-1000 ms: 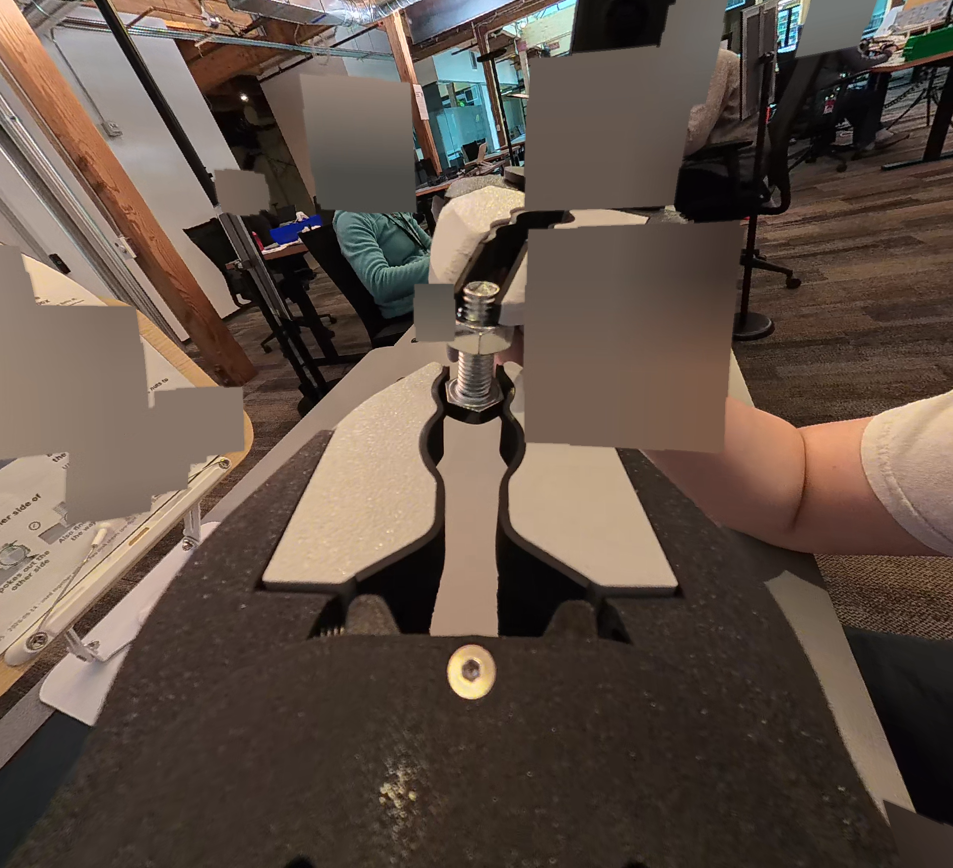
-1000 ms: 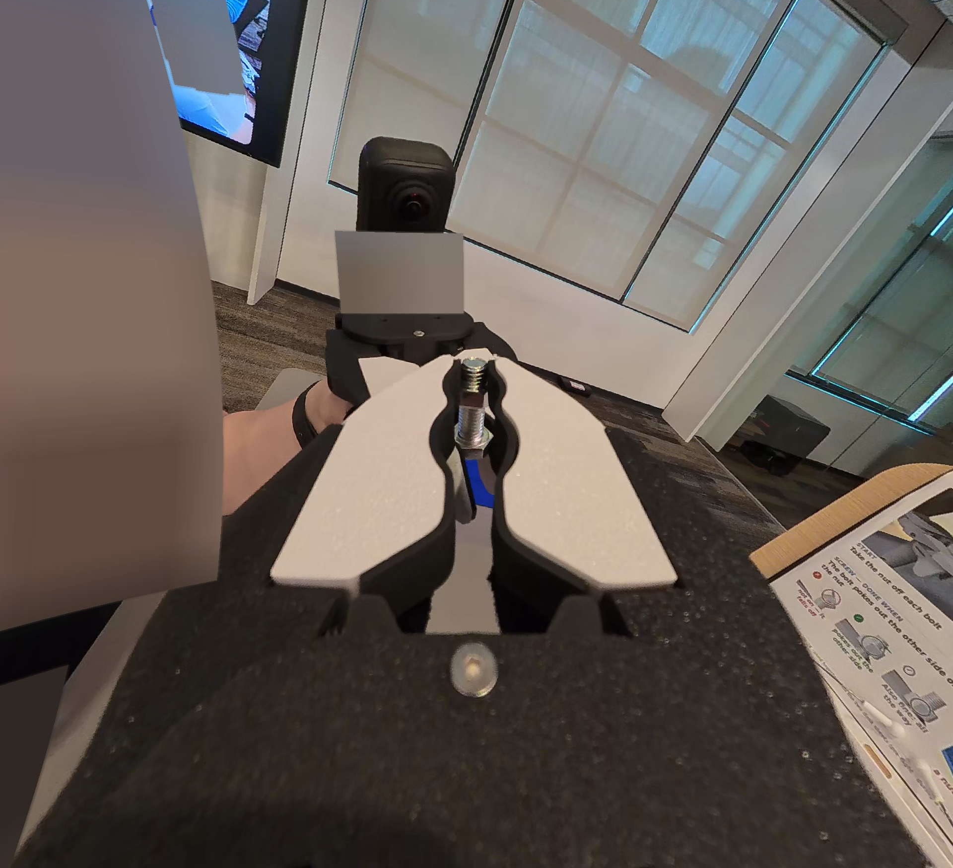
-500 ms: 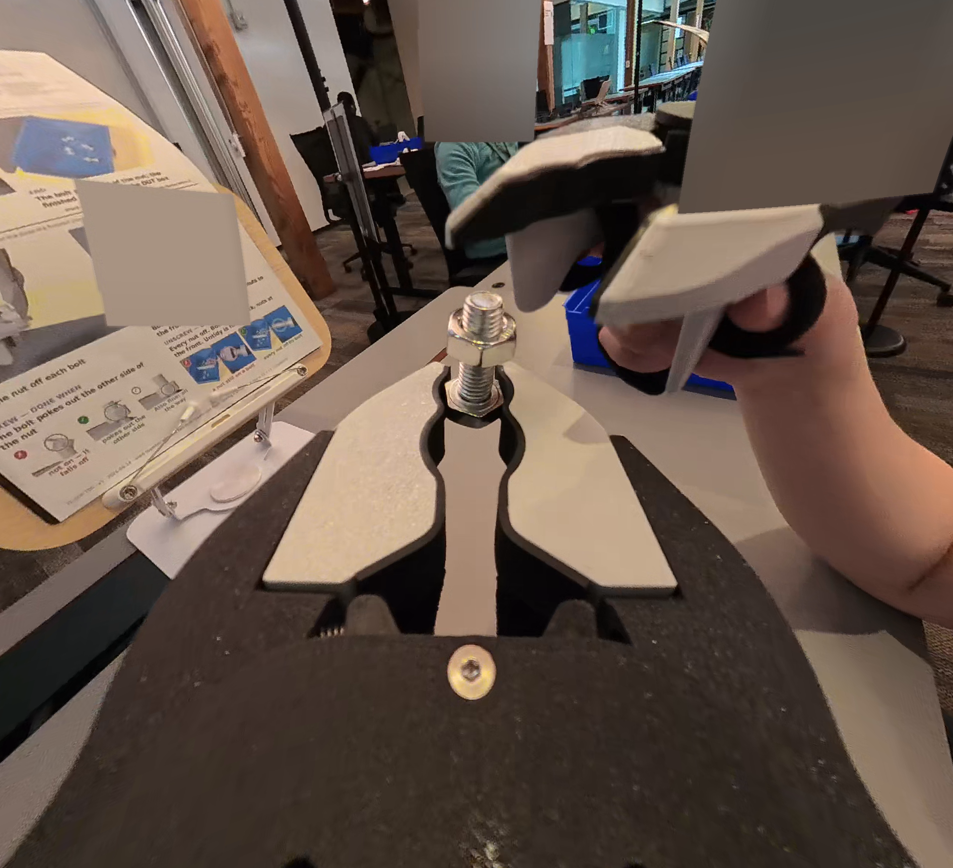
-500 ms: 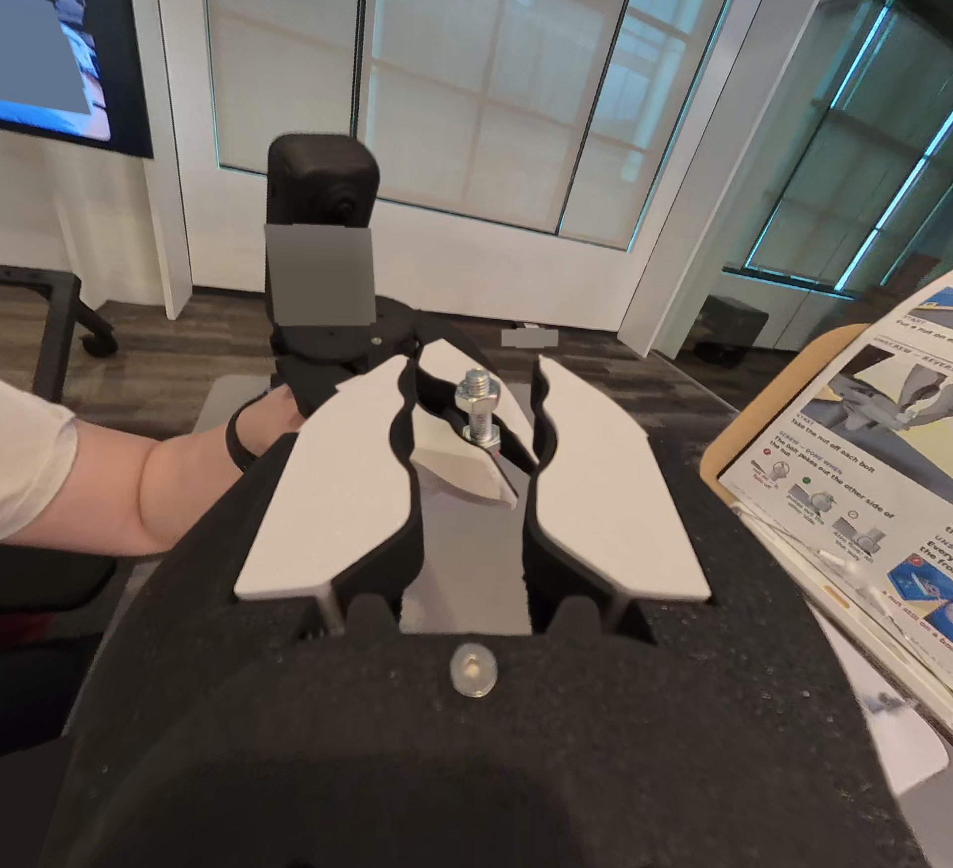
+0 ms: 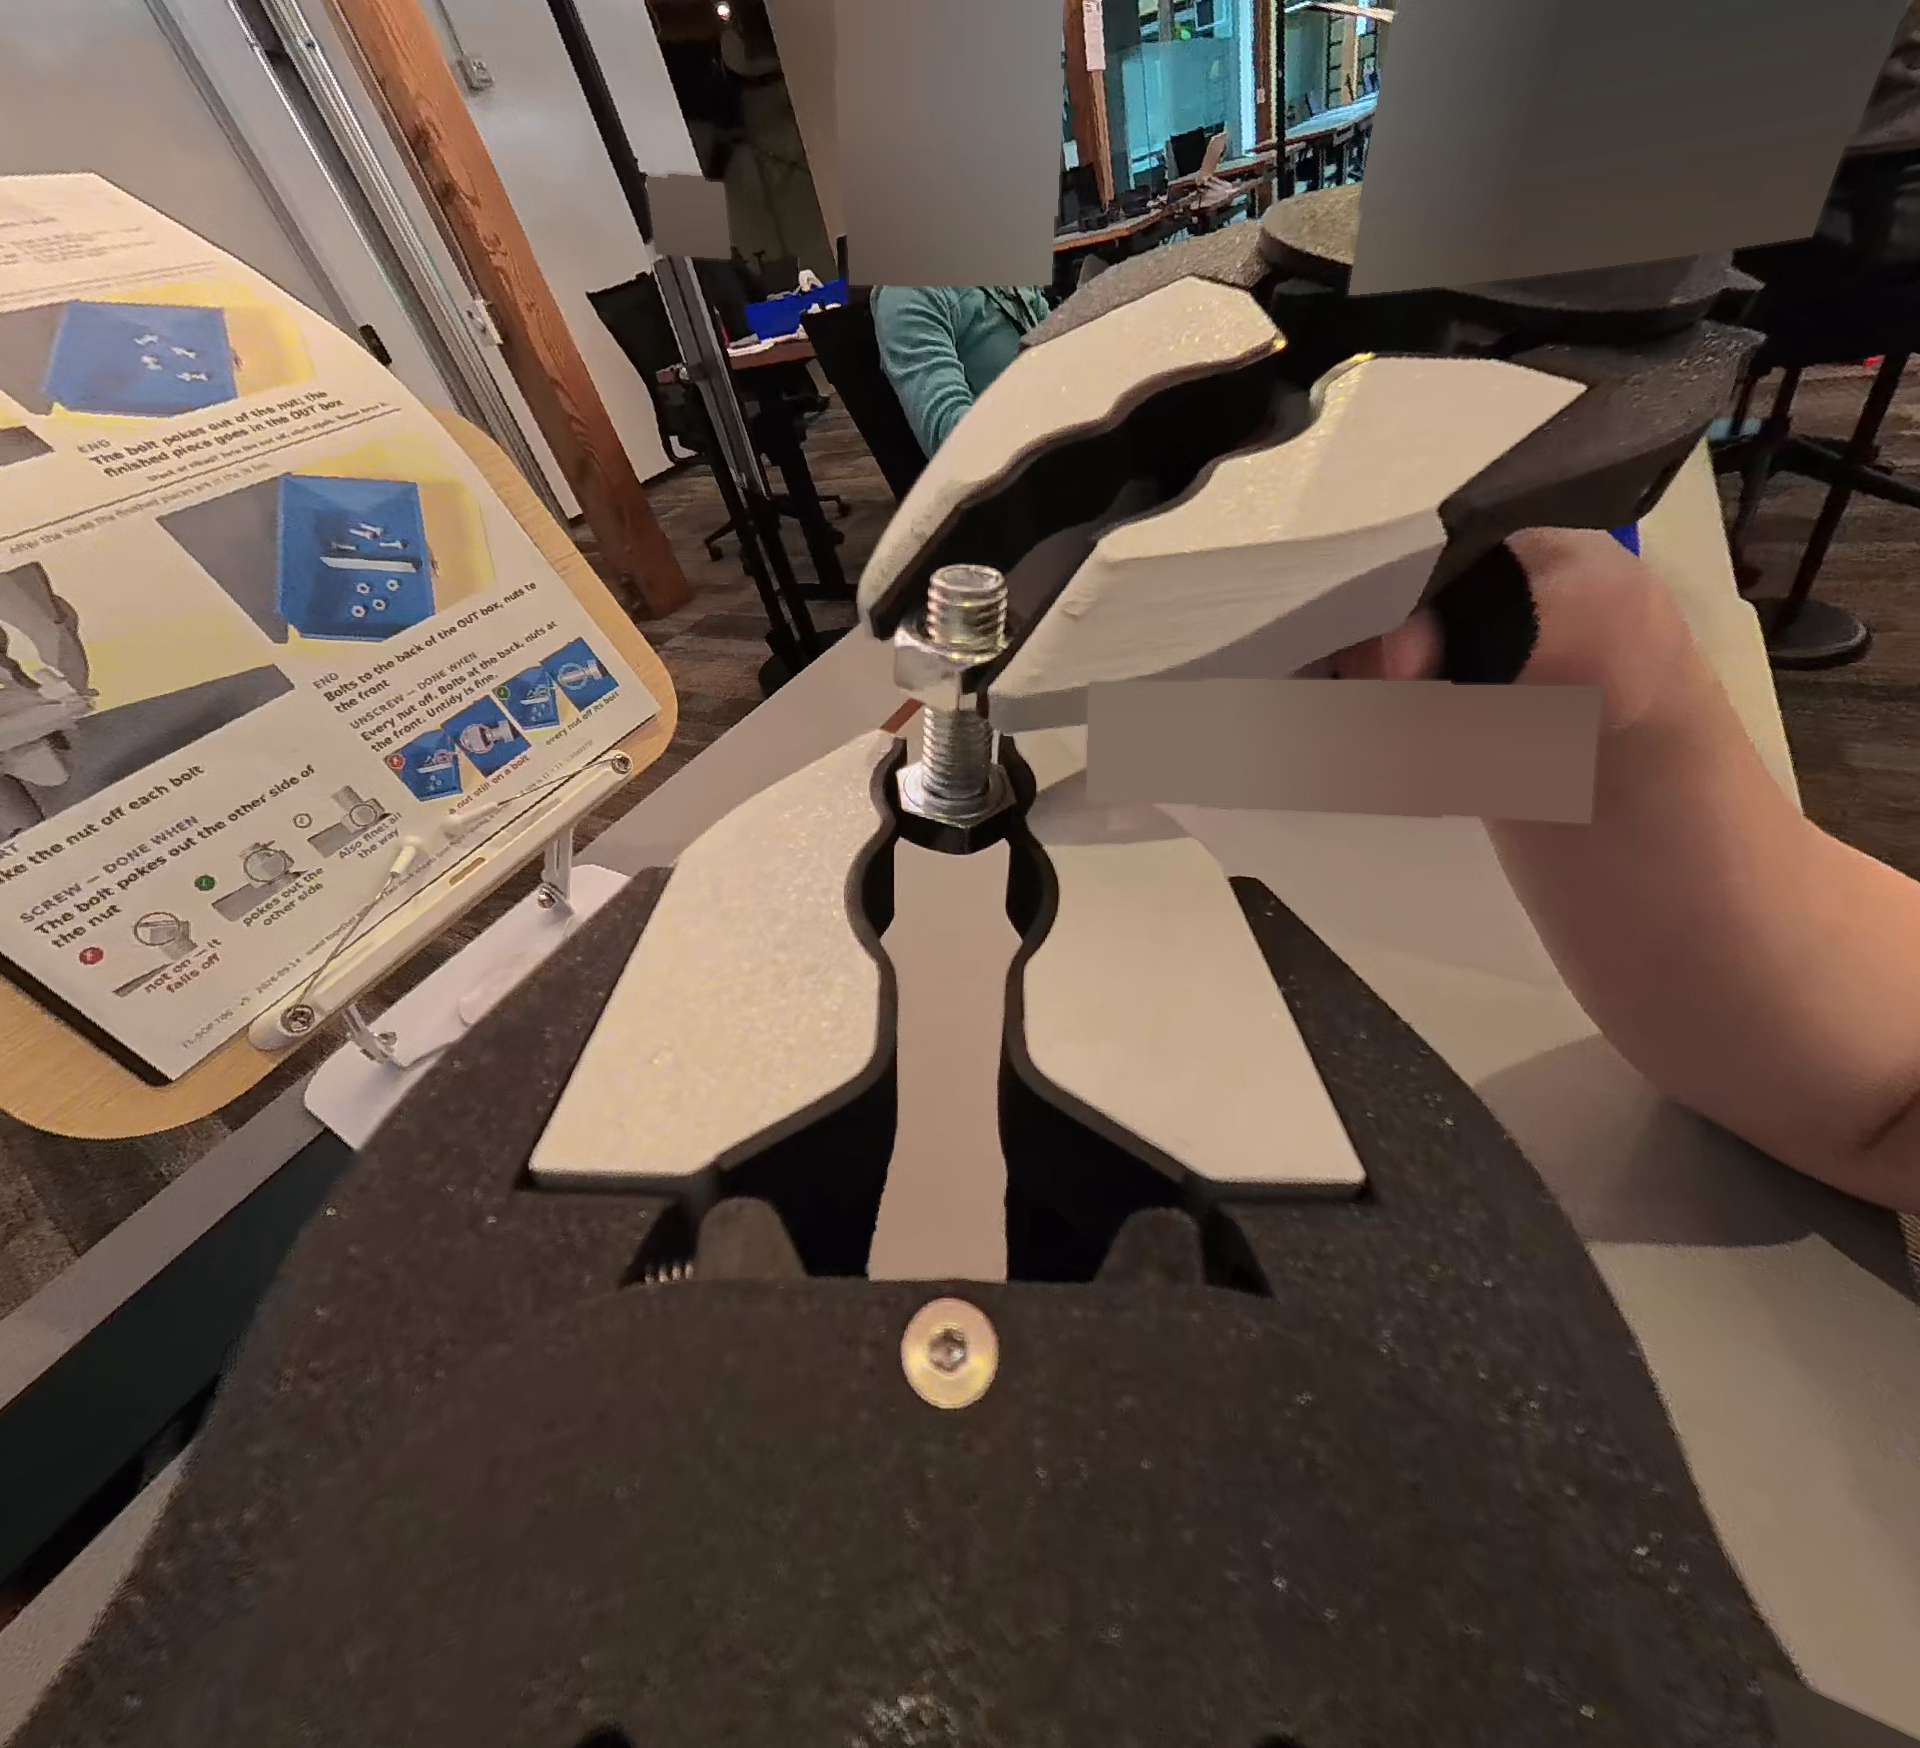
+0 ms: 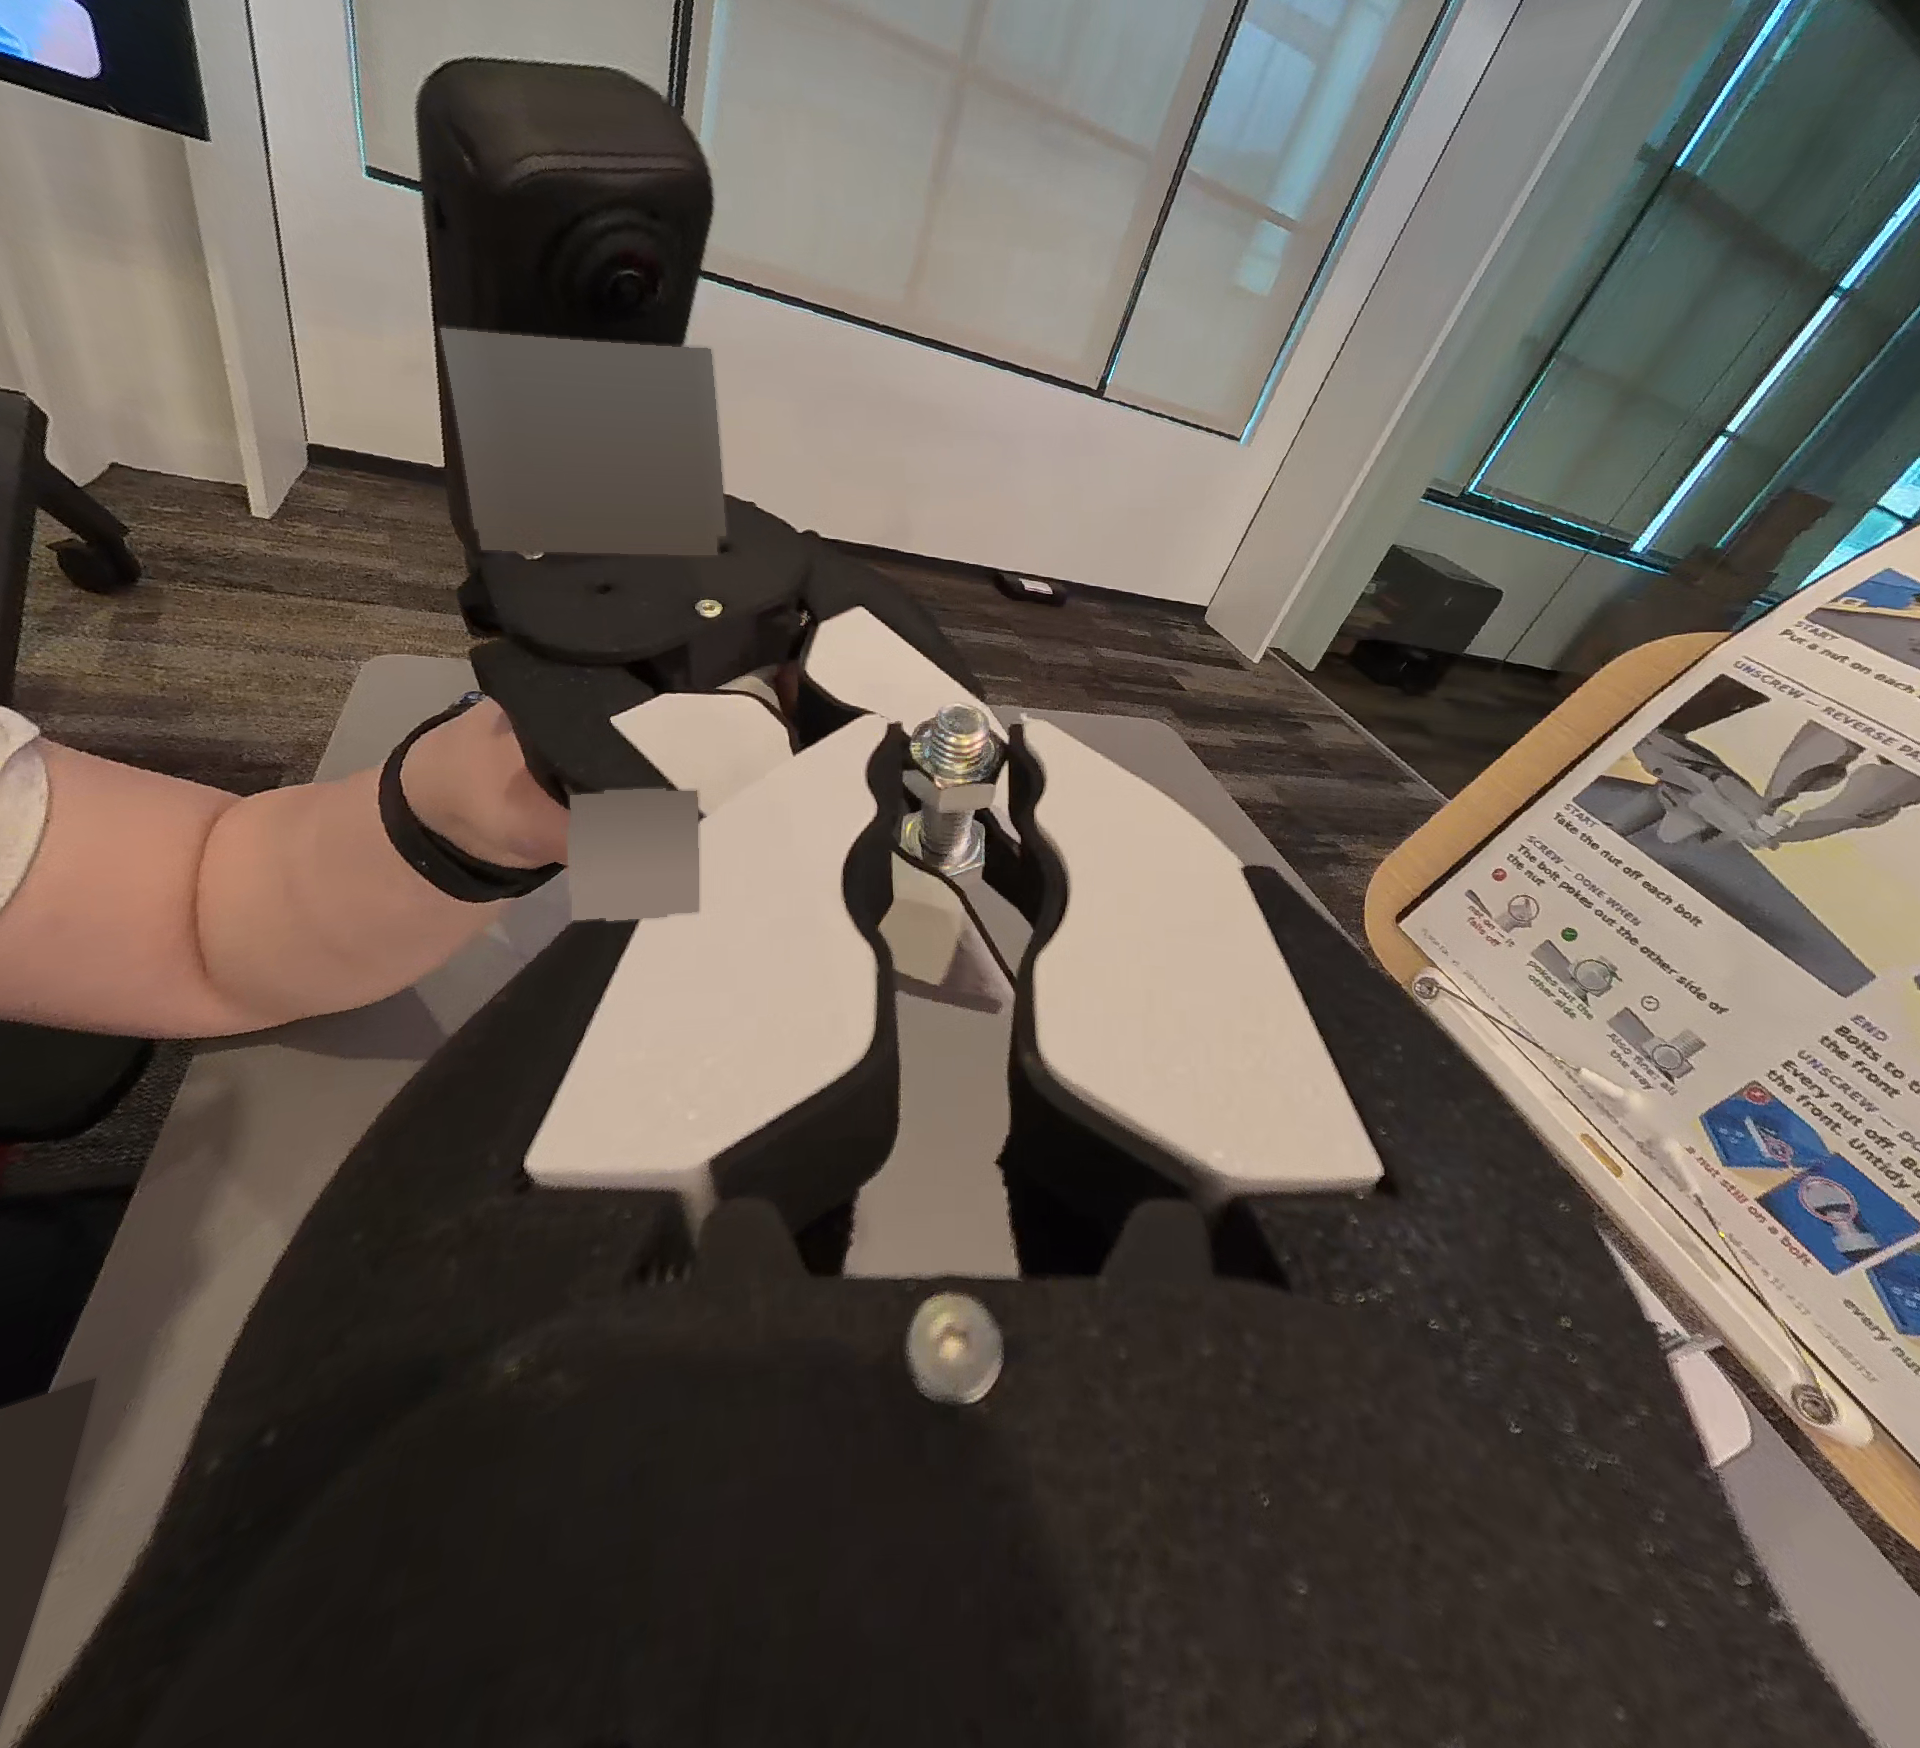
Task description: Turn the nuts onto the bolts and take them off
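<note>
My left gripper [image 5: 954, 789] is shut on the hex head of a silver bolt [image 5: 954, 742] and holds it upright, threaded end up. A silver nut [image 5: 938, 664] sits high on the thread, just below the tip. My right gripper [image 6: 951, 758] comes in from the right and is shut on that nut [image 6: 951, 789]; its white fingers [image 5: 1195, 618] press both sides of the nut in the left wrist view. The left gripper's fingers [image 6: 717, 742] and its camera show behind the bolt [image 6: 961, 742] in the right wrist view.
A printed instruction board on a wooden stand [image 5: 260, 659] is at the left, and it shows at the right in the right wrist view [image 6: 1714, 971]. A grey table [image 5: 1351, 971] lies below. The person's arm [image 5: 1714, 919] reaches in from the right. Left tips to right tips: about 5 cm.
My right gripper let go of the nut, opened wide and drew back, then came back and shut on the nut again. My left gripper kept its hold on the bolt.
</note>
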